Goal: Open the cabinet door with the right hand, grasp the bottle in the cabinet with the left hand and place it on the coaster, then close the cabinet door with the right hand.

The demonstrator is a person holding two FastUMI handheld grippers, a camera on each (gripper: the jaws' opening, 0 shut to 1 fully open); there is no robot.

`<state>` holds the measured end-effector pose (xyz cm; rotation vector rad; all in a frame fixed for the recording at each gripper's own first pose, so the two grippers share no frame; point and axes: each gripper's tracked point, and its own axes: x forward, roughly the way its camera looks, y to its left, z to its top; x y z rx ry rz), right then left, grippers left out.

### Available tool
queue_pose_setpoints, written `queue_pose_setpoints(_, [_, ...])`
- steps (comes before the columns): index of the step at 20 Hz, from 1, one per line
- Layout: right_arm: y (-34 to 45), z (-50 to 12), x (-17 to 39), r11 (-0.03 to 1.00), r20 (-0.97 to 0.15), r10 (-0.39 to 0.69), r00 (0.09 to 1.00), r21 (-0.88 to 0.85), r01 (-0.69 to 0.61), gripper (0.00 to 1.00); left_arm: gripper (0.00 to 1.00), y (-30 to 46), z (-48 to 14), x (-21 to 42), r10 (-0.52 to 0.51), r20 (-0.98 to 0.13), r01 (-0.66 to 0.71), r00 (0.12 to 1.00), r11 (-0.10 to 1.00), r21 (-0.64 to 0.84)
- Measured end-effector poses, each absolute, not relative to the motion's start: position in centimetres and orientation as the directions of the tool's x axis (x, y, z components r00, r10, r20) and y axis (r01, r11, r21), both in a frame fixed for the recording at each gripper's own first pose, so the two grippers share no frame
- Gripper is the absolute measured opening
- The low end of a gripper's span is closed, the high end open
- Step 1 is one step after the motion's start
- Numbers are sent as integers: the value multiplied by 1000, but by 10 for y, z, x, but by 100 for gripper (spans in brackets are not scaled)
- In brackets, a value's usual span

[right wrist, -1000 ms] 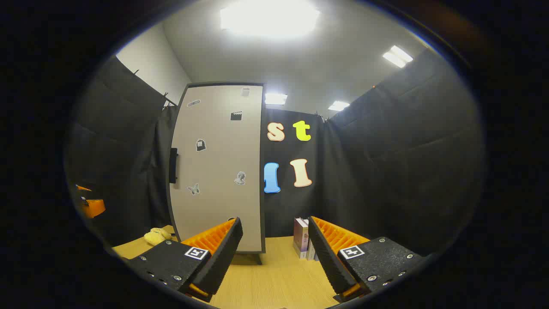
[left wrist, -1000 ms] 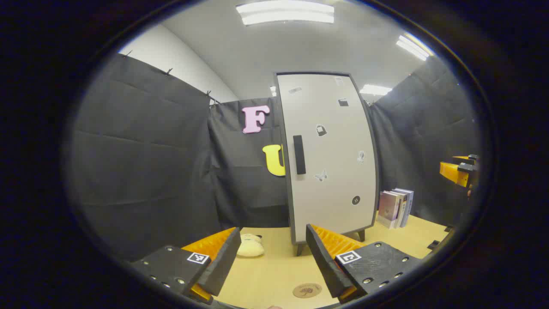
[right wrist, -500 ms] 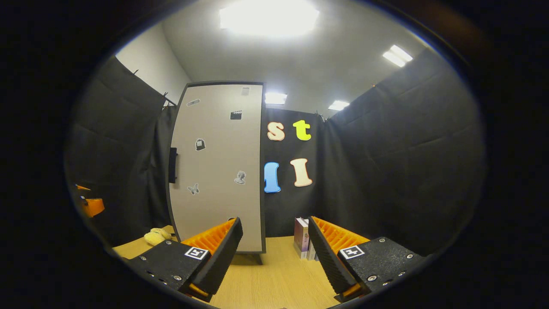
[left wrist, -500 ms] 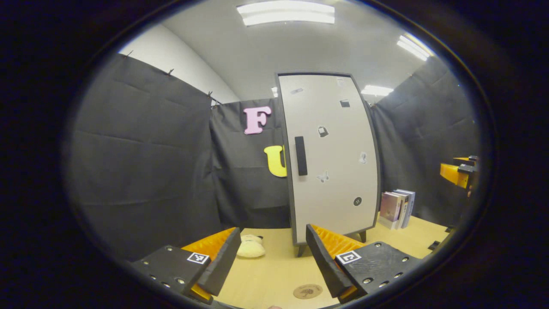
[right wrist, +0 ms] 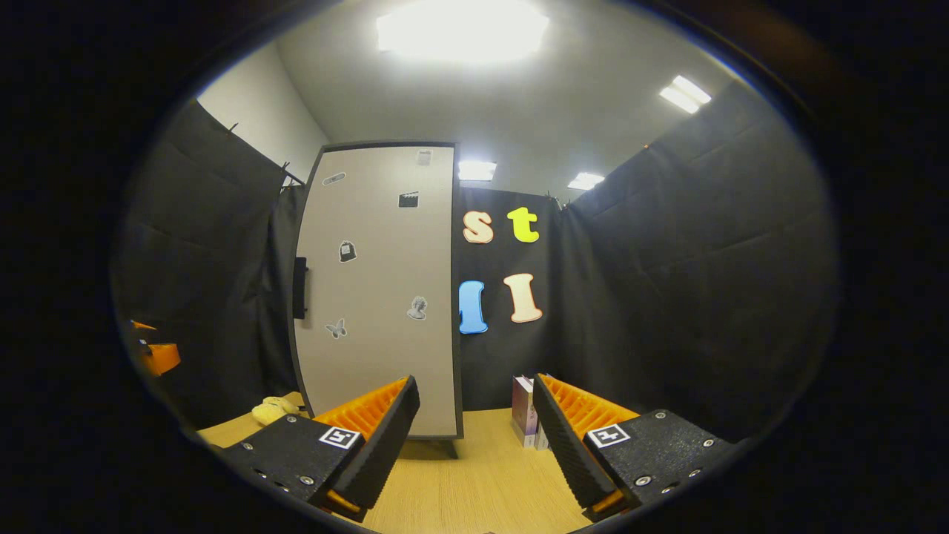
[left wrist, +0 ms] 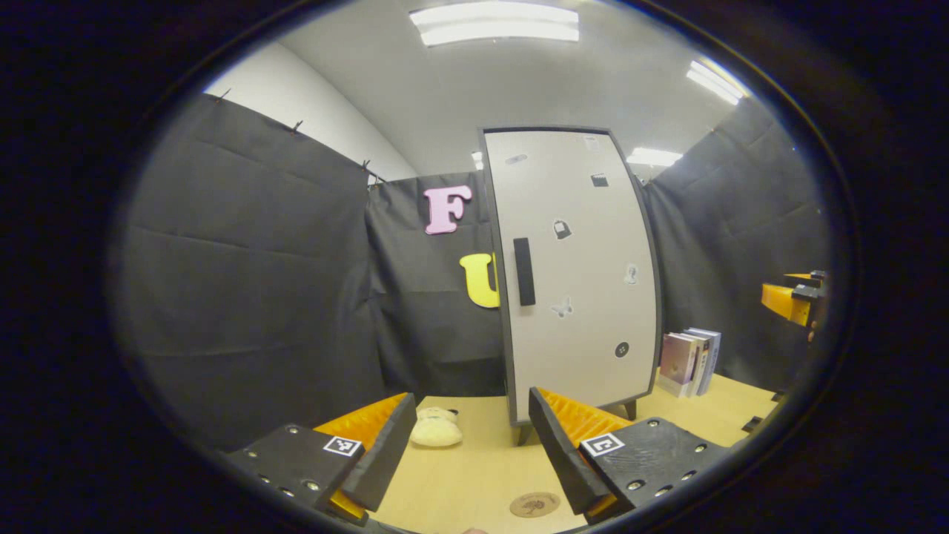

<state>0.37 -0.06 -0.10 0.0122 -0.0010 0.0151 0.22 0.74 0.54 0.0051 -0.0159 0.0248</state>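
A tall cabinet with a pale door (left wrist: 574, 274) stands shut on the wooden table; a dark vertical handle (left wrist: 524, 271) sits near the door's left edge. In the right gripper view the same door (right wrist: 378, 289) stands left of centre, its handle (right wrist: 299, 288) at the far left edge. The bottle is hidden behind the door. A round brown coaster (left wrist: 534, 504) lies on the table between my left gripper's fingers. My left gripper (left wrist: 471, 452) is open and holds nothing, well short of the cabinet. My right gripper (right wrist: 474, 445) is open too, also short of it.
A pale plush toy (left wrist: 436, 432) lies left of the cabinet's foot. Several books (left wrist: 689, 360) stand upright right of the cabinet, by the booth wall. The other gripper (left wrist: 792, 300) shows at the left gripper view's right edge. Bare table (right wrist: 474, 489) lies before the cabinet.
Both views have drifted slightly: the cabinet has slid a little to the right in each. Both grippers stay open.
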Motion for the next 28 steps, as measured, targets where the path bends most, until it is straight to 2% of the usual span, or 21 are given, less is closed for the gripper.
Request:
queue_pose_setpoints(9, [29, 18, 31, 996, 29, 81, 996, 28, -82, 95, 91, 24, 8, -6, 55, 24, -55, 998, 998, 11])
queue_pose_setpoints(15, [61, 38, 57, 988, 57, 147, 987, 42, -150, 95, 91, 45, 11, -18, 107, 32, -107, 994, 994, 10])
queue_pose_setpoints(16, [68, 42, 63, 986, 62, 160, 985, 43, -163, 95, 89, 49, 11, -21, 118, 33, -118, 993, 993, 11])
queue_pose_setpoints(17, [76, 45, 67, 983, 67, 172, 983, 46, -175, 95, 91, 53, 11, -24, 128, 33, -128, 991, 992, 11])
queue_pose_setpoints(18, [83, 49, 73, 981, 71, 185, 980, 47, -189, 95, 89, 57, 10, -28, 139, 32, -139, 990, 990, 10])
queue_pose_setpoints(23, [122, 60, 92, 966, 80, 247, 966, 57, -252, 95, 91, 74, 7, -44, 184, 29, -184, 983, 983, 15])
queue_pose_setpoints(27, [154, 65, 104, 953, 77, 294, 953, 56, -299, 95, 89, 87, 2, -56, 216, 18, -216, 976, 976, 11])
queue_pose_setpoints(28, [162, 67, 109, 949, 78, 305, 949, 58, -310, 95, 91, 91, 1, -58, 224, 17, -224, 974, 975, 7])
